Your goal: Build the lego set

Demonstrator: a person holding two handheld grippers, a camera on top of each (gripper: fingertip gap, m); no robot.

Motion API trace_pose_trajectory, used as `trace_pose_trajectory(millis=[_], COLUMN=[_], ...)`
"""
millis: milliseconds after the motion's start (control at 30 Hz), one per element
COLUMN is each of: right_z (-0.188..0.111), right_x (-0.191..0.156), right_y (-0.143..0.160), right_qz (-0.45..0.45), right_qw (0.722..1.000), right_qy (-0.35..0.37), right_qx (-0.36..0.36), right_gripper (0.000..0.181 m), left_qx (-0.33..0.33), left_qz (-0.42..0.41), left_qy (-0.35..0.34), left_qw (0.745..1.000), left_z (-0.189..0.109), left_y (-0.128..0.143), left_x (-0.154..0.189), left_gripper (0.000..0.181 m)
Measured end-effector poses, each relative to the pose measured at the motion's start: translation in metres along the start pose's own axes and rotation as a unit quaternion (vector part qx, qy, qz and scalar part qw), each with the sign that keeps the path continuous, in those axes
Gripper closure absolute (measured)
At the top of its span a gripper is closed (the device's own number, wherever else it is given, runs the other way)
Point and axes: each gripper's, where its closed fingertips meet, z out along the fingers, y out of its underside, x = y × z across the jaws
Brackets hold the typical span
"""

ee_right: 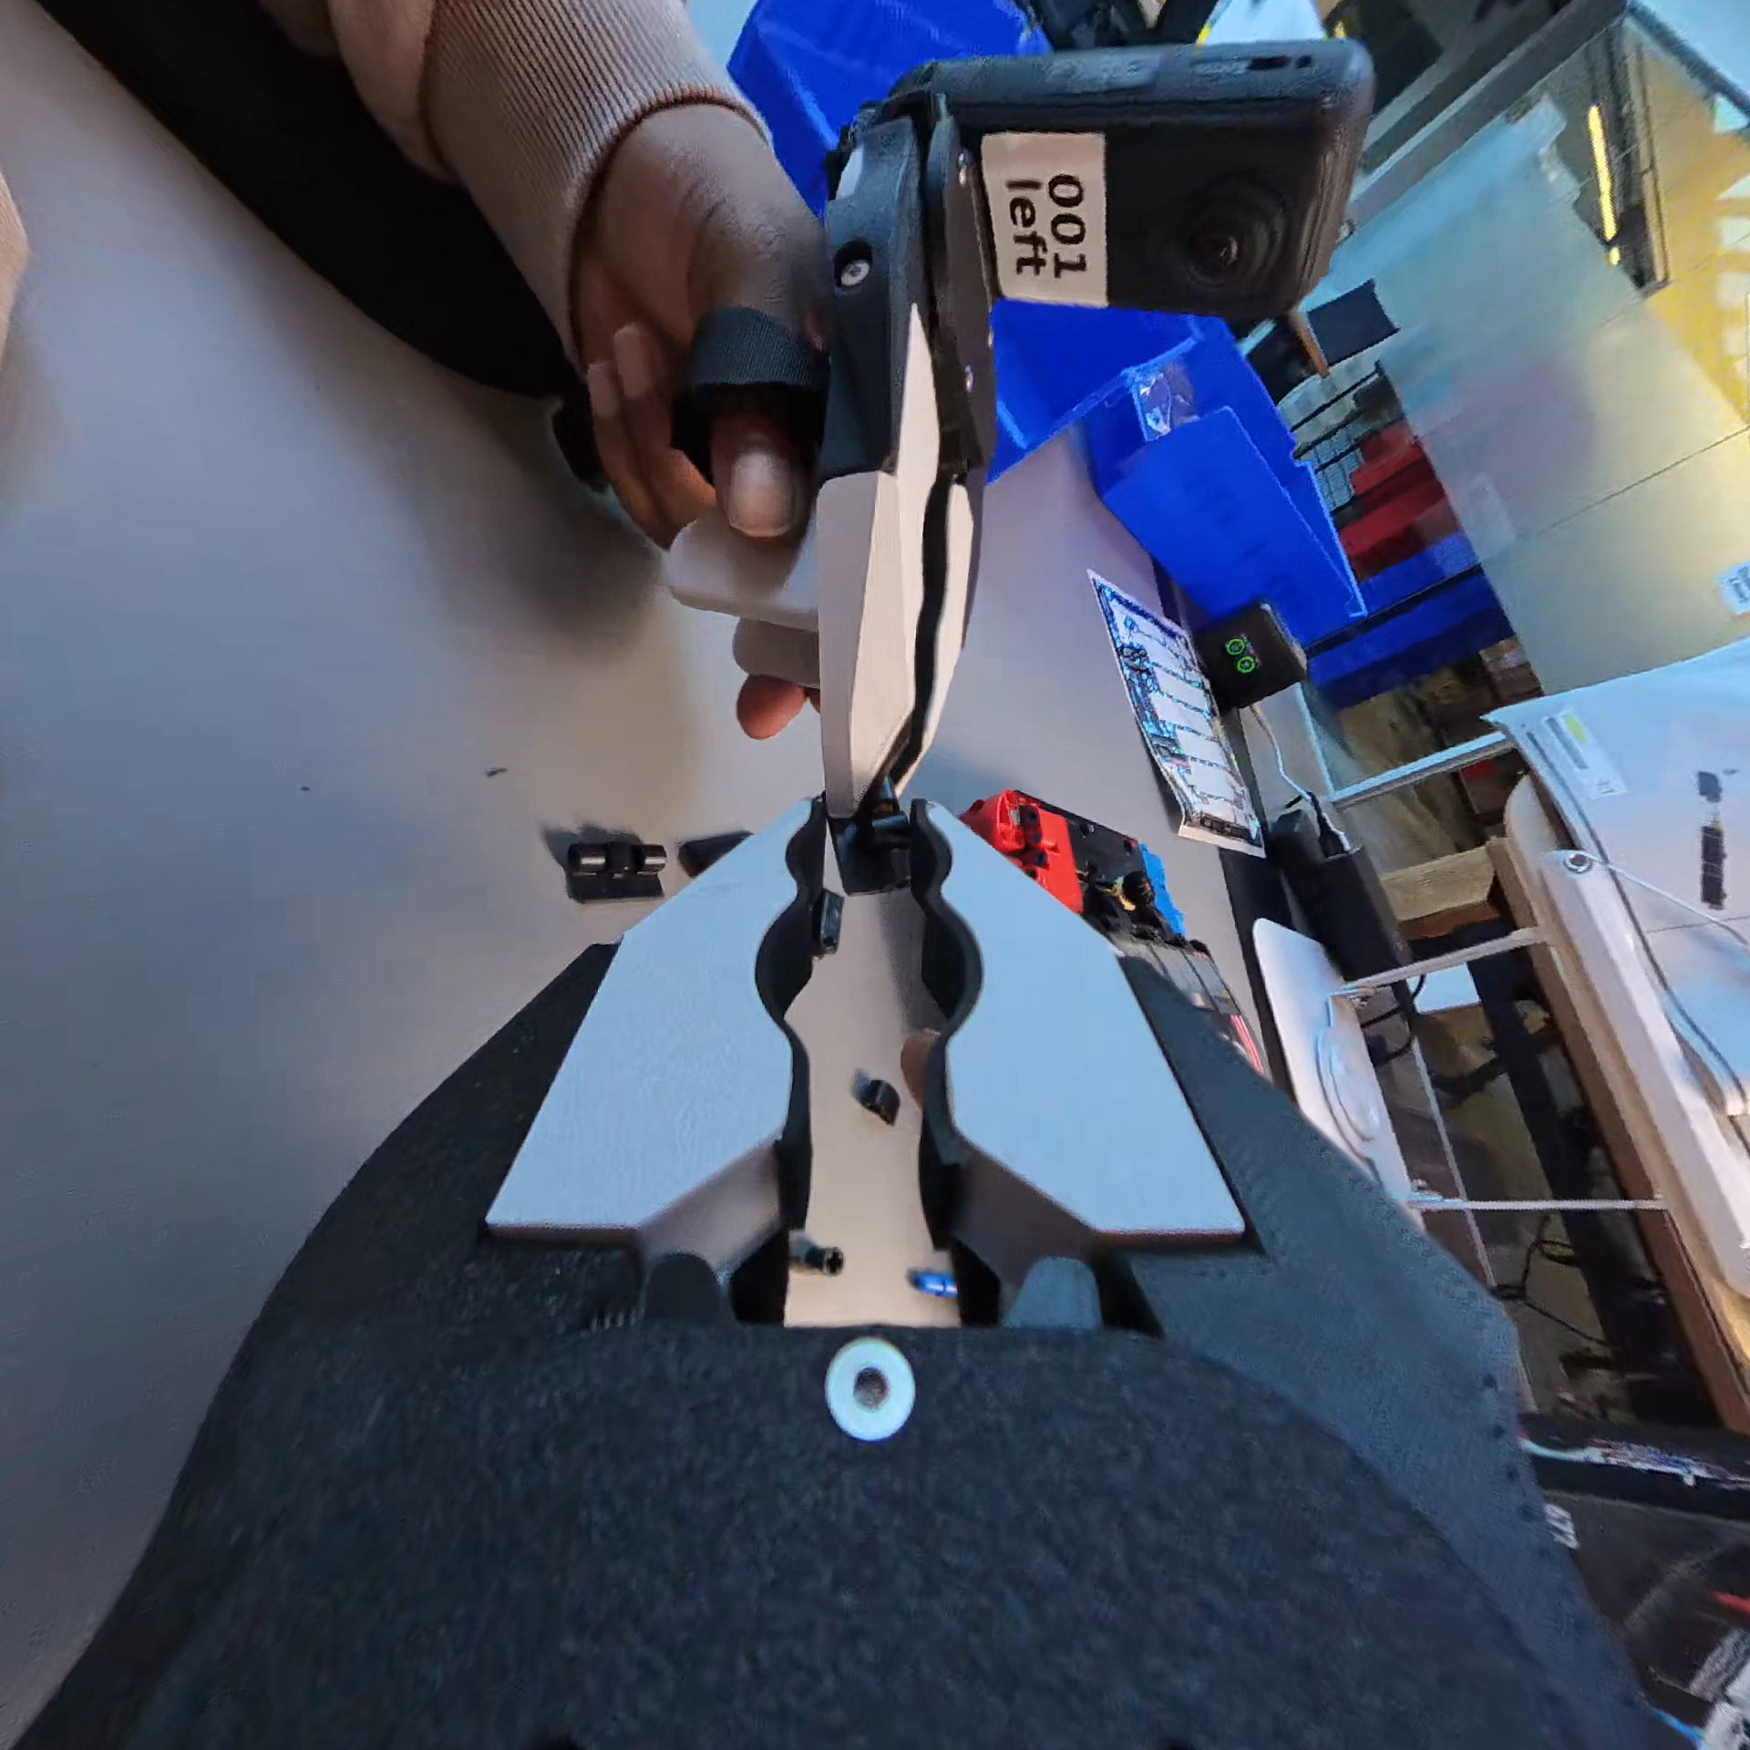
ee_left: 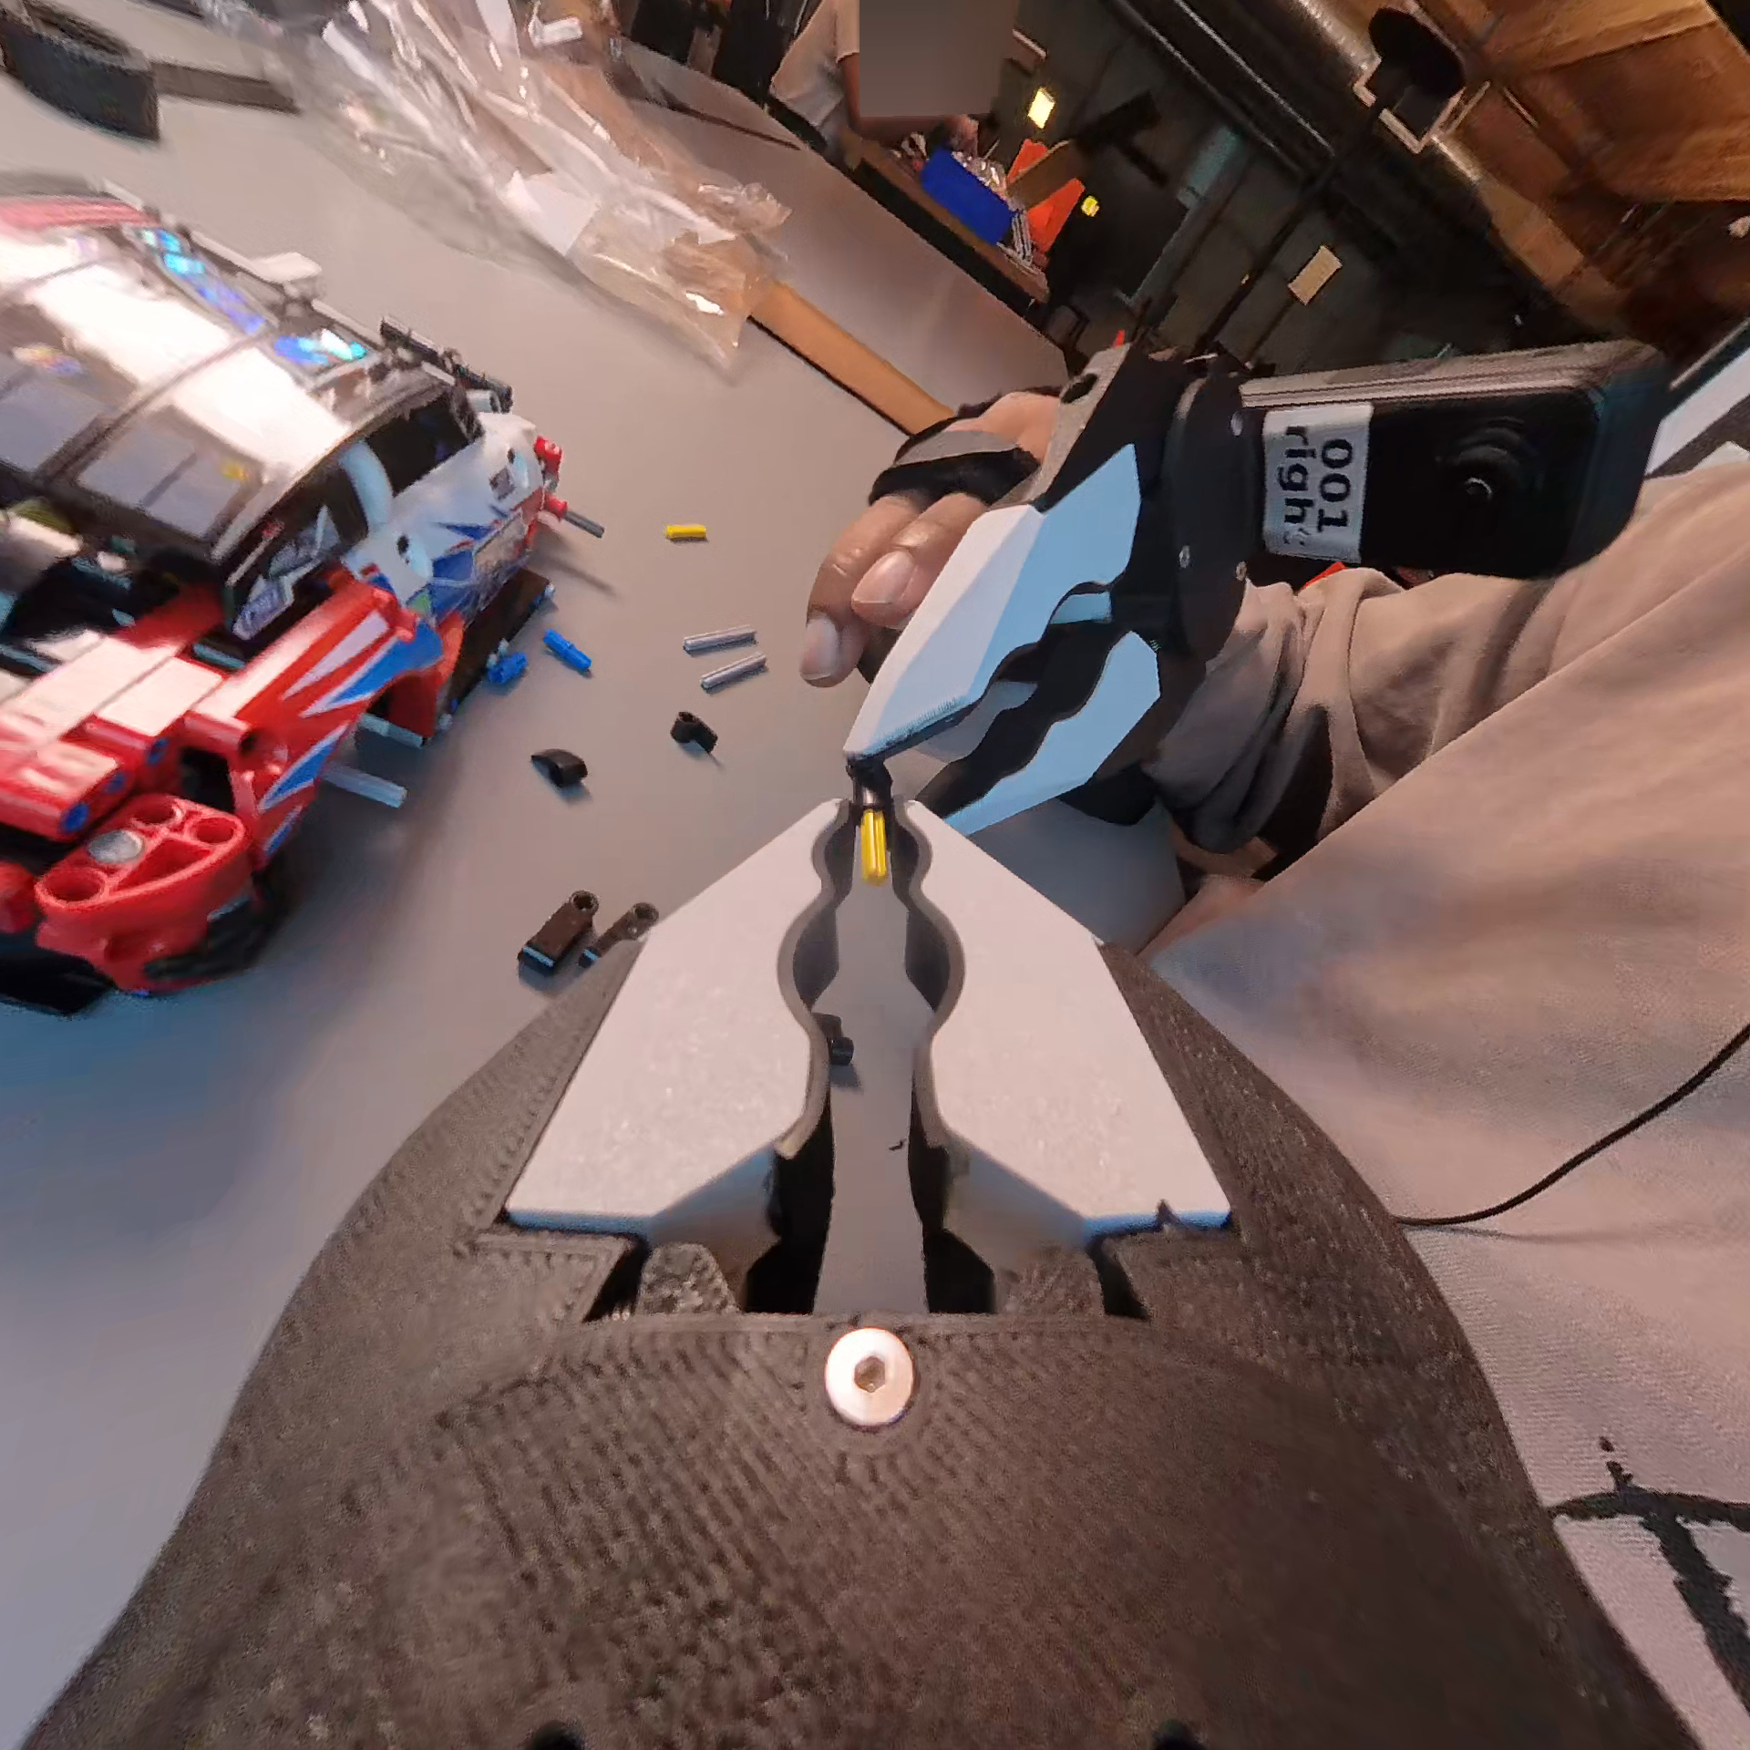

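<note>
Two grippers meet tip to tip above the grey table (ee_left: 568,473). Left gripper (ee_left: 872,822) pinches a yellow pin (ee_left: 872,846); right gripper (ee_right: 864,824) grips a small black connector (ee_right: 869,857), aligned apparently for joining. Left of them sits the red Lego car (ee_left: 218,606), loose parts between.

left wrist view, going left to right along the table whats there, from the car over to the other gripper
lego car → blue pin → two grey axles → yellow axle pinched in the left gripper → right gripper, meeting it tip to tip, holding a small black piece
</note>
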Motion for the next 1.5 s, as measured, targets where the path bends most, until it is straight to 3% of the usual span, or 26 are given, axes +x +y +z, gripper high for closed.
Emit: trace_pose_trajectory(millis=[67,133,200,300,400,600,733,967,1067,1133,1233,1333,1500], right_z=[-0.006,-0.015,-0.025,-0.026,-0.025,-0.024,-0.021,-0.029,-0.070,-0.101,-0.139,-0.146,-0.129], right_x=[0.004,0.010,0.013,0.009,0.001,0.002,-0.002,0.004,0.046,0.065,0.056,0.039,0.022], right_y=[-0.007,-0.011,-0.015,-0.021,-0.027,-0.026,-0.027,-0.014,0.017,0.068,0.143,0.185,0.214], right_qz=[0.043,0.152,0.239,0.271,0.266,0.181,0.158,0.202,0.249,0.274,0.319,0.346,0.351], right_qw=[0.998,0.984,0.959,0.944,0.941,0.971,0.977,0.969,0.965,0.961,0.933,0.913,0.898], right_qy=[-0.011,-0.052,-0.097,-0.121,-0.140,-0.091,-0.087,-0.108,-0.060,-0.018,-0.007,-0.004,-0.038], right_qx=[0.035,0.074,0.116,0.145,0.153,0.128,0.118,0.096,0.058,-0.032,-0.166,-0.215,-0.264], right_gripper=[0.164,0.147,0.148,0.156,0.180,0.181,0.181,0.175,0.162,0.163,0.162,0.163,0.162], left_qx=[0.010,0.013,0.016,0.037,0.045,0.026,0.023,-0.002,-0.004,-0.009,-0.013,-0.014,-0.015], left_qz=[0.074,0.187,0.279,0.344,0.365,0.329,0.326,0.347,0.331,0.325,0.321,0.307,0.276], left_qy=[-0.008,-0.035,-0.062,-0.055,-0.050,-0.041,-0.031,-0.065,-0.087,-0.098,-0.103,-0.105,-0.106], left_qw=[0.997,0.982,0.958,0.937,0.928,0.943,0.945,0.935,0.940,0.940,0.941,0.946,0.955], left_z=[-0.004,-0.008,-0.010,-0.010,-0.010,-0.008,-0.006,-0.005,-0.010,-0.012,-0.011,-0.008,-0.004], left_y=[-0.006,-0.010,-0.012,-0.014,-0.015,-0.007,-0.005,-0.005,-0.008,-0.008,-0.008,-0.007,-0.004], left_x=[0.006,0.011,0.016,0.030,0.035,0.031,0.034,0.026,0.016,0.011,0.008,0.005,0.001], left_gripper=[0.176,0.176,0.176,0.176,0.176,0.169,0.171,0.176,0.176,0.176,0.176,0.176,0.176])
